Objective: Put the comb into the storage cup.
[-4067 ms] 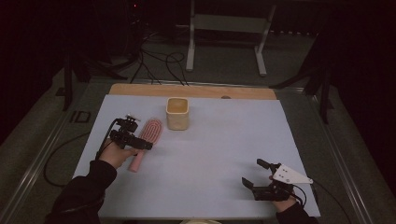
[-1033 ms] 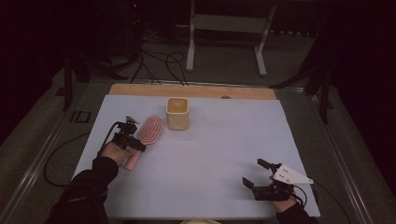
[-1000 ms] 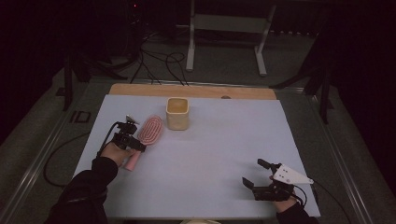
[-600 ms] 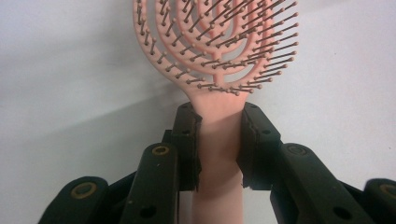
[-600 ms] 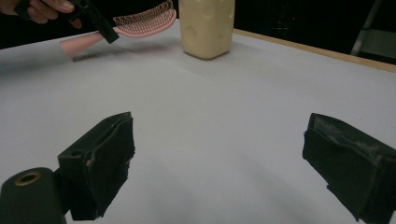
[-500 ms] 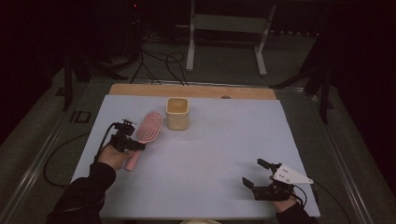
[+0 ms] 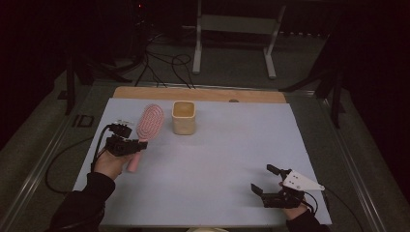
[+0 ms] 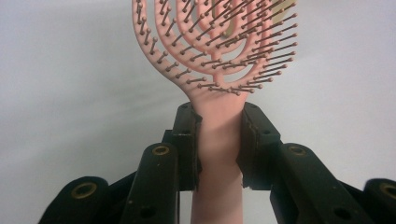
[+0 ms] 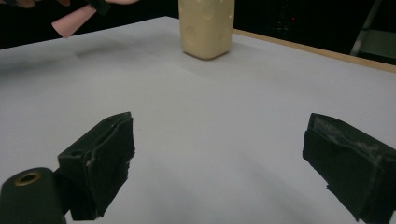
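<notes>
Nearest the person, at the front right corner of the pale blue-grey table surface (image 7: 217, 169), the right gripper (image 7: 266, 186) rests low with its two black jaws spread wide apart and nothing between them; in the right gripper view its pads (image 9: 100, 163) stand far apart over bare surface. Farther in, on the left side, the left gripper (image 7: 130, 145), held in the person's left hand (image 7: 109, 164), has its jaws clamped on the handle of the pink plastic oval hairbrush (image 7: 147, 123). In the left gripper view the two pads (image 8: 187, 140) press on both sides of the handle just below the head, and the bristles face the camera. The brush head points away from the person, and its handle end extends back past the jaws. Beyond it, just beside the brush head, a cream square-sided cup (image 7: 183, 117) stands upright, apart from the brush. A light wooden strip (image 7: 203, 94) borders the far edge of the table.
</notes>
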The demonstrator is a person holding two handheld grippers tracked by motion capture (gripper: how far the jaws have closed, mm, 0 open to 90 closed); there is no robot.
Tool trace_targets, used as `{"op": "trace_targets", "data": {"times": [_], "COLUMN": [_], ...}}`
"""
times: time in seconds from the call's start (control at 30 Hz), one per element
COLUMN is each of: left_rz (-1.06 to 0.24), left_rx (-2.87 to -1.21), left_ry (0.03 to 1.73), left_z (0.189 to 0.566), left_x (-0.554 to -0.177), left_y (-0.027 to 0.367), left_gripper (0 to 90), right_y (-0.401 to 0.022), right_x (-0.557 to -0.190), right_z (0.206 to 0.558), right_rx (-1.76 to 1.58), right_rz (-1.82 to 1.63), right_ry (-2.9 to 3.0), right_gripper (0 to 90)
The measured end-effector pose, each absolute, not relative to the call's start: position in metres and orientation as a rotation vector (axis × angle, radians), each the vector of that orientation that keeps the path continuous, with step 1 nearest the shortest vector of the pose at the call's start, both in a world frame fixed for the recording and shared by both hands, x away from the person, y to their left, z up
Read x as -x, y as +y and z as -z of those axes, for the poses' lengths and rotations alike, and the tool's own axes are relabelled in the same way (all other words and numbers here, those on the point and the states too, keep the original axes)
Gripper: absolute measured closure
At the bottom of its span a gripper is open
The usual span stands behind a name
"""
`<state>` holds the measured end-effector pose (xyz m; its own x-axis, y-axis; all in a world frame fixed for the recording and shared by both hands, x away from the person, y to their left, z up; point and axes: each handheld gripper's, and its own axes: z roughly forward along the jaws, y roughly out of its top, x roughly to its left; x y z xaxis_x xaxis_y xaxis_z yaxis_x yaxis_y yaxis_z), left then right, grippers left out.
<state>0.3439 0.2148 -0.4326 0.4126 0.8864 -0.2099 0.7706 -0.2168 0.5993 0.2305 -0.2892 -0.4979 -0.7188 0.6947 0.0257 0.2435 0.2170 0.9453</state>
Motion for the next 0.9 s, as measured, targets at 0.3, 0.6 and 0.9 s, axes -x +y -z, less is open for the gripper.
{"op": "trace_targets", "data": {"times": [0.3, 0.6, 0.9], "left_rz": [-0.288, -0.287, -0.302], "left_rx": [-1.986, -1.971, -1.96], "left_ry": [1.296, 1.208, 1.127], "left_z": [0.42, 0.417, 0.417], "left_x": [-0.331, -0.327, -0.327], "left_y": [0.208, 0.191, 0.175], "left_gripper": [71.6, 71.6, 71.6], "right_y": [-0.289, -0.289, -0.289], "right_x": [-0.23, -0.231, -0.23], "right_z": [0.498, 0.498, 0.497], "right_rx": [-0.87, -0.871, -0.87], "right_rz": [-1.511, -1.511, -1.513], "right_ry": [2.093, 2.089, 2.089], "right_gripper": [8.7, 8.7, 8.7]}}
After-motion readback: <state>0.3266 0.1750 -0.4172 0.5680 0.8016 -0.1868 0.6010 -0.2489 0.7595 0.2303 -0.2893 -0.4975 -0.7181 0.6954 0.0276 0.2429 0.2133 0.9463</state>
